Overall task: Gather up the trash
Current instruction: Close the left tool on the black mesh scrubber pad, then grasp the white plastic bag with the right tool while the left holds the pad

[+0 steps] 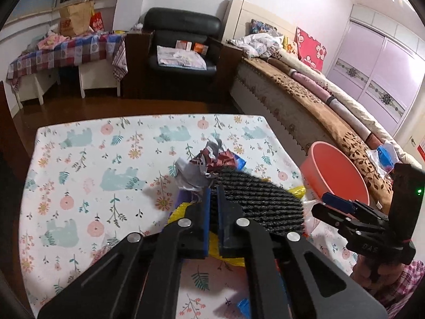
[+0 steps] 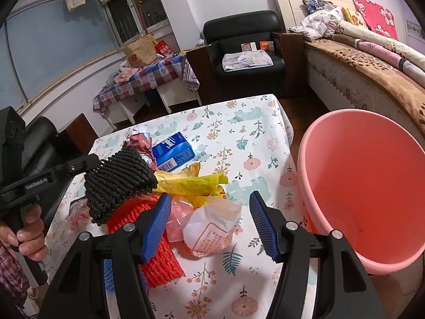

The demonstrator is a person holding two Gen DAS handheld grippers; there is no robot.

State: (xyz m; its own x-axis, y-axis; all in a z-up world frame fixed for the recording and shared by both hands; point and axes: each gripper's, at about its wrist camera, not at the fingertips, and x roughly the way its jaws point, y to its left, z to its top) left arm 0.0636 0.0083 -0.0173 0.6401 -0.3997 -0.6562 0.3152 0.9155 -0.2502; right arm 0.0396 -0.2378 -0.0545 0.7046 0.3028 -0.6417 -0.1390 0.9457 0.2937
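My left tongs (image 1: 213, 199) are clenched on the edge of the black foam net (image 1: 261, 204), held above the trash heap (image 2: 202, 212) mid-tabletop (image 1: 87, 159). My right tongs (image 2: 209, 223) hang released over a white wrapper (image 2: 212, 228). The pink basin (image 2: 372, 186) sits past the tabletop's right edge. The tabletop's left half lies bare to its edge.
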